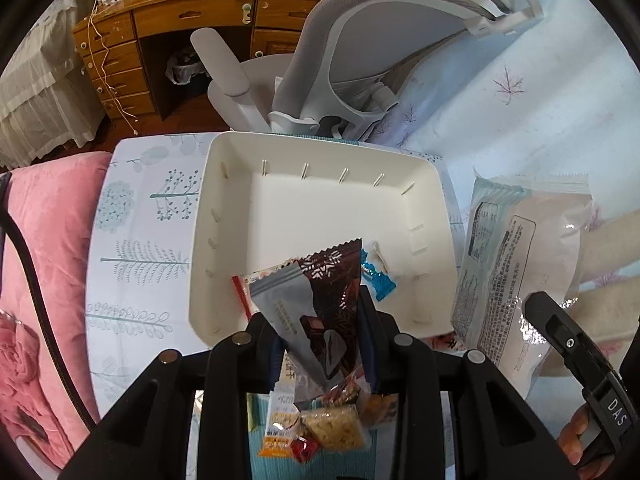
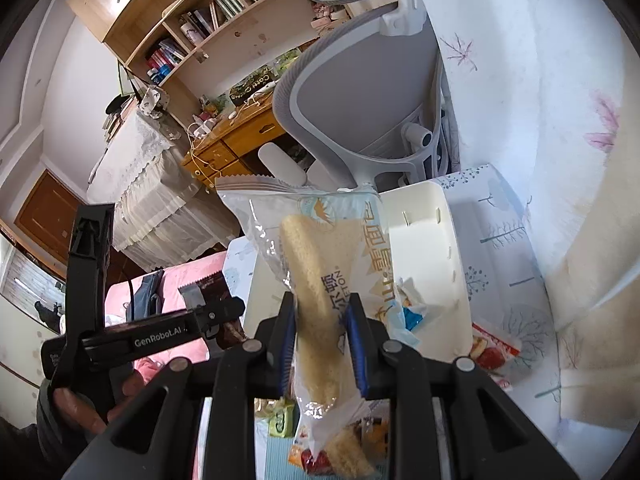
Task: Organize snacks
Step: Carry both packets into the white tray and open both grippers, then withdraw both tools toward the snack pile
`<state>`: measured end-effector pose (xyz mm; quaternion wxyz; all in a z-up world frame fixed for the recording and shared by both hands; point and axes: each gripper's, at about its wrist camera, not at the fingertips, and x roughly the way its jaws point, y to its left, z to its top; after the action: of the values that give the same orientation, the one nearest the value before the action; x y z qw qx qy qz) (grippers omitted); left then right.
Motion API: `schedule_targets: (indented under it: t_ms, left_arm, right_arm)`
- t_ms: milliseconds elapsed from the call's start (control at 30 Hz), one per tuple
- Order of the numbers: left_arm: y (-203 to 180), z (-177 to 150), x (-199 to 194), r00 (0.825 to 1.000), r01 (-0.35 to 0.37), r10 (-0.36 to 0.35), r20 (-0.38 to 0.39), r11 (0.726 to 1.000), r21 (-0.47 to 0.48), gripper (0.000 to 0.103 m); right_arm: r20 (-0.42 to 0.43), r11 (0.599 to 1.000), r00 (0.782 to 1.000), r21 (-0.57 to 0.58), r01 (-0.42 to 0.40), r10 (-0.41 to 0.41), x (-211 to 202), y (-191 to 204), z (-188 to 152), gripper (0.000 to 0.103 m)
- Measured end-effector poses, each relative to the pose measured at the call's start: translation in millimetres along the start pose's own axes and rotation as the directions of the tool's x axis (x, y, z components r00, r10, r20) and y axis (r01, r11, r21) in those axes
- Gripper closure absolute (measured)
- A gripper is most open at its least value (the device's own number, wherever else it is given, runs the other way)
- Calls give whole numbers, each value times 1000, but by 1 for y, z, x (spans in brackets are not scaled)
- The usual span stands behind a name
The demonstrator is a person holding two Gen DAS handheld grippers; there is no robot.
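A white plastic bin [image 1: 328,208] sits on a tree-patterned cloth, with a blue wrapper [image 1: 378,278] and a red-edged packet [image 1: 242,286] in its near corner. My left gripper [image 1: 320,324] is shut on a brown and grey chocolate packet [image 1: 320,296], held over the bin's near edge. My right gripper [image 2: 322,332] is shut on a clear bread bag [image 2: 316,264], upright above the bin [image 2: 424,240]. That bag [image 1: 516,272] also shows in the left wrist view at the right, beside the bin. Several small snacks [image 1: 320,428] lie below the left gripper.
A grey office chair [image 1: 360,60] stands just beyond the bin, before a wooden desk [image 1: 168,28]. A pink cushion [image 1: 44,280] lies to the left. A red-and-white packet [image 2: 492,350] rests on the cloth beside the bin. A floral sheet [image 1: 540,92] covers the right.
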<state>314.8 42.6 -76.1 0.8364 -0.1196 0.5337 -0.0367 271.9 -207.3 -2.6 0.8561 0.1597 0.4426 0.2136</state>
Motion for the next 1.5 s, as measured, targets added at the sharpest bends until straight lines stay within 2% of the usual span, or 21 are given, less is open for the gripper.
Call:
schedule_targets:
  t_ms: [33, 67, 100, 167, 300, 467, 533, 667, 833, 1000, 1500]
  left_arm:
    - [1, 1, 2, 1000, 10, -10, 4, 1000, -5, 72]
    - [1, 3, 4, 1000, 11, -10, 11, 1000, -15, 65]
    - [2, 4, 5, 1000, 6, -6, 14, 1000, -20, 51]
    - [2, 5, 5, 1000, -3, 4, 23, 1000, -20, 35]
    - [2, 6, 6, 1000, -4, 4, 24, 1000, -1, 26]
    - [7, 0, 2, 1000, -4, 4, 14, 1000, -3, 25]
    - [9, -4, -1, 1000, -4, 4, 10, 1000, 0, 25]
    - [14, -13, -11, 1000, 4, -4, 7, 1000, 11, 25]
    - [21, -26, -31, 1000, 17, -17, 13, 999, 33, 25]
    - [33, -41, -48, 1000, 27, -28, 14, 998, 65, 20]
    - [86, -94, -76, 998, 49, -44, -36, 991, 123, 15]
  right_arm:
    - [3, 1000, 1000, 5, -5, 5, 3, -3, 1, 79]
    - [7, 1000, 1000, 9, -9, 9, 5, -4, 3, 78]
    - [12, 1000, 1000, 20, -13, 13, 7, -7, 3, 76]
    - [2, 999, 1000, 42, -16, 16, 11, -11, 6, 76]
    - [3, 1000, 1000, 19, 6, -7, 12, -10, 10, 58]
    - [-2, 1000, 1000, 28, 7, -7, 10, -10, 9, 54]
    - [-4, 999, 1000, 39, 6, -6, 9, -10, 8, 47]
    - [-3, 998, 1000, 60, 6, -6, 5, -8, 4, 42]
    - [4, 995, 1000, 102, 15, -15, -4, -1, -6, 28]
    - [13, 987, 1000, 158, 23, -25, -18, 8, -22, 21]
    - [10, 968, 993, 224, 111, -116, -36, 49, -100, 20]
